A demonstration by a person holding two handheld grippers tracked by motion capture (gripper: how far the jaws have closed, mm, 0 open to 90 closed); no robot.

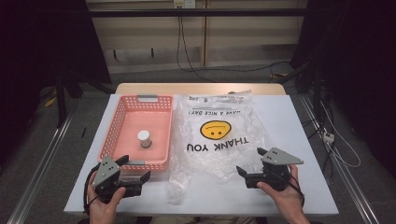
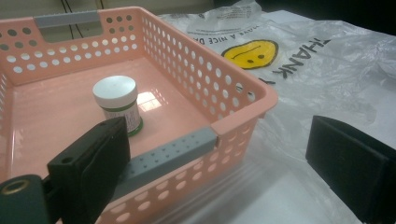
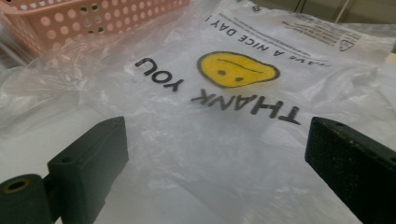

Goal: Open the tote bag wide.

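A pink perforated basket (image 1: 122,122) (image 2: 243,100) stands at the table's left, holding a small white-capped bottle with a green label (image 1: 144,138) (image 2: 117,101). To its right lies a clear plastic bag (image 1: 219,144) (image 3: 187,126) printed with a yellow smiley and "THANK YOU". My left gripper (image 1: 136,169) (image 2: 219,172) rests open just before the basket's near right corner, nothing between its jaws. My right gripper (image 1: 252,162) (image 3: 215,168) is open at the bag's near right edge, pointing left over the plastic.
The white tabletop (image 1: 299,140) has bare room right of the bag and along the front edge. The bag's twisted end (image 1: 179,186) lies between my two grippers. Cables (image 1: 334,140) trail on the floor at the right.
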